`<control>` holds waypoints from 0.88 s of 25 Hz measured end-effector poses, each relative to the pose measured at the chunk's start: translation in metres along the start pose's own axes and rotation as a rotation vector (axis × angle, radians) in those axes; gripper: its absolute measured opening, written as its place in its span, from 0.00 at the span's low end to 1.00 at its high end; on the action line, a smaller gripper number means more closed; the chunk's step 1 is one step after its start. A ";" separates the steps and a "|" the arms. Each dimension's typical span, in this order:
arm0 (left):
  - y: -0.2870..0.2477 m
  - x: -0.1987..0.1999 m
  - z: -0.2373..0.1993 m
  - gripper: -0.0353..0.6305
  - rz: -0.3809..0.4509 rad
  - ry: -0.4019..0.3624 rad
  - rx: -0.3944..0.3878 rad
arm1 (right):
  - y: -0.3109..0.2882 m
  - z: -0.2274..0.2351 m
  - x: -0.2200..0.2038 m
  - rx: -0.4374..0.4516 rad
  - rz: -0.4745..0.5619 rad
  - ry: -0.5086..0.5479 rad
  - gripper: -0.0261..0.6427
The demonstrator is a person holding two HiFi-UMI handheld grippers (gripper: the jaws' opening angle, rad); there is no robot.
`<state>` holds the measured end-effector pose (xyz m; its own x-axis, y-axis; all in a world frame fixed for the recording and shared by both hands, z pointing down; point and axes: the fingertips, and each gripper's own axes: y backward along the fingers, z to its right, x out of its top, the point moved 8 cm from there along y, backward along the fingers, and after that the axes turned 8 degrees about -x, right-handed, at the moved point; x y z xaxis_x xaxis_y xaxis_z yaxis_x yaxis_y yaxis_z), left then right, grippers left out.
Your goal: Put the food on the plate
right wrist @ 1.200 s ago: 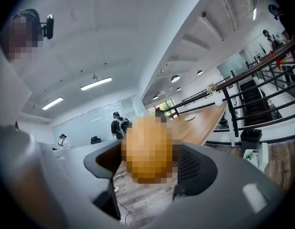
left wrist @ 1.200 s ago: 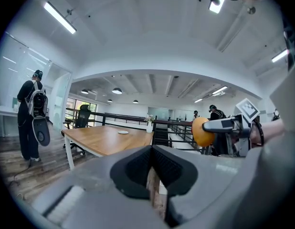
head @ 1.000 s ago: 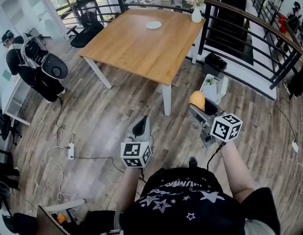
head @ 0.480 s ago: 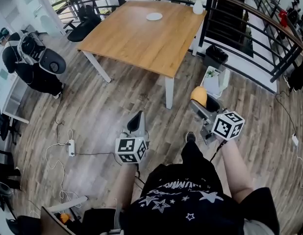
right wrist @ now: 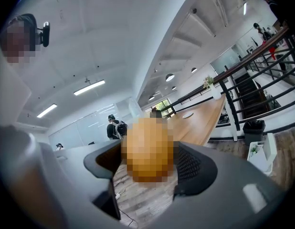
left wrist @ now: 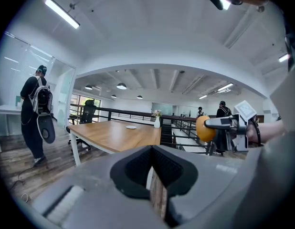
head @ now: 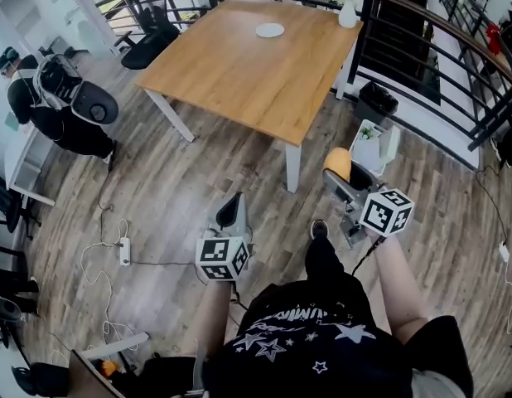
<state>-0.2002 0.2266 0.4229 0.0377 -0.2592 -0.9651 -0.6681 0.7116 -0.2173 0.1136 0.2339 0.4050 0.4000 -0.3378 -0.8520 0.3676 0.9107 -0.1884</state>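
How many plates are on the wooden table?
1. The white plate sits near the far edge of the table, left of the flower vase. Nothing there could hide another.

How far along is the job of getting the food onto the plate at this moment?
Done: the orange food is picked up and clamped in the right gripper. In hand: it is held above the wood floor, short of the table. Left: reach the table and set the food on the white plate, which looks empty near the far edge. The left gripper is shut and holds nothing.
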 end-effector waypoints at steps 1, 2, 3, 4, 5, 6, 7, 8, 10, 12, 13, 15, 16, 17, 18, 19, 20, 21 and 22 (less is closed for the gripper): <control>-0.009 0.002 -0.002 0.06 -0.001 -0.007 0.003 | -0.008 0.006 0.004 0.005 -0.001 -0.001 0.54; -0.018 0.004 -0.005 0.06 -0.003 -0.015 0.005 | -0.016 0.013 0.007 0.010 -0.004 -0.003 0.54; -0.027 0.006 -0.008 0.06 -0.004 -0.020 0.009 | -0.025 0.020 0.010 0.015 -0.008 -0.004 0.54; -0.036 0.007 -0.012 0.06 -0.003 -0.021 0.015 | -0.034 0.027 0.014 0.019 -0.012 -0.005 0.54; -0.046 0.009 -0.015 0.06 -0.002 -0.020 0.022 | -0.043 0.035 0.018 0.023 -0.017 -0.006 0.54; -0.056 0.011 -0.019 0.06 -0.001 -0.016 0.030 | -0.053 0.042 0.022 0.027 -0.020 -0.008 0.54; -0.065 0.012 -0.023 0.06 -0.001 -0.011 0.037 | -0.063 0.050 0.028 0.029 -0.022 -0.011 0.54; -0.075 0.014 -0.026 0.06 -0.004 -0.007 0.042 | -0.073 0.057 0.034 0.033 -0.024 -0.015 0.54; -0.097 0.017 -0.030 0.06 -0.016 -0.003 0.050 | -0.092 0.072 0.046 0.041 -0.029 -0.024 0.54; -0.118 0.022 -0.032 0.06 -0.026 -0.003 0.056 | -0.108 0.088 0.058 0.048 -0.038 -0.030 0.54; -0.128 0.026 -0.033 0.06 -0.028 -0.004 0.058 | -0.115 0.096 0.063 0.050 -0.042 -0.033 0.54; -0.147 0.033 -0.035 0.06 -0.027 -0.005 0.062 | -0.125 0.110 0.073 0.051 -0.047 -0.041 0.54; -0.156 0.037 -0.036 0.06 -0.027 -0.004 0.063 | -0.130 0.117 0.077 0.051 -0.050 -0.045 0.54; -0.165 0.040 -0.036 0.06 -0.028 -0.001 0.064 | -0.135 0.123 0.081 0.053 -0.054 -0.049 0.54; -0.173 0.042 -0.035 0.06 -0.029 0.001 0.063 | -0.139 0.129 0.085 0.055 -0.059 -0.051 0.54; -0.181 0.045 -0.034 0.06 -0.032 0.001 0.061 | -0.143 0.134 0.089 0.057 -0.064 -0.052 0.54; -0.188 0.047 -0.032 0.06 -0.034 0.000 0.058 | -0.146 0.140 0.093 0.059 -0.068 -0.053 0.54; -0.194 0.050 -0.030 0.06 -0.036 -0.001 0.056 | -0.150 0.146 0.098 0.059 -0.071 -0.056 0.54; -0.201 0.052 -0.029 0.06 -0.037 -0.003 0.055 | -0.154 0.152 0.103 0.059 -0.072 -0.061 0.54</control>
<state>-0.0857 0.0513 0.4202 0.0640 -0.2845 -0.9565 -0.6243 0.7363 -0.2608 0.2258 0.0226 0.4207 0.4201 -0.4177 -0.8057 0.4458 0.8683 -0.2177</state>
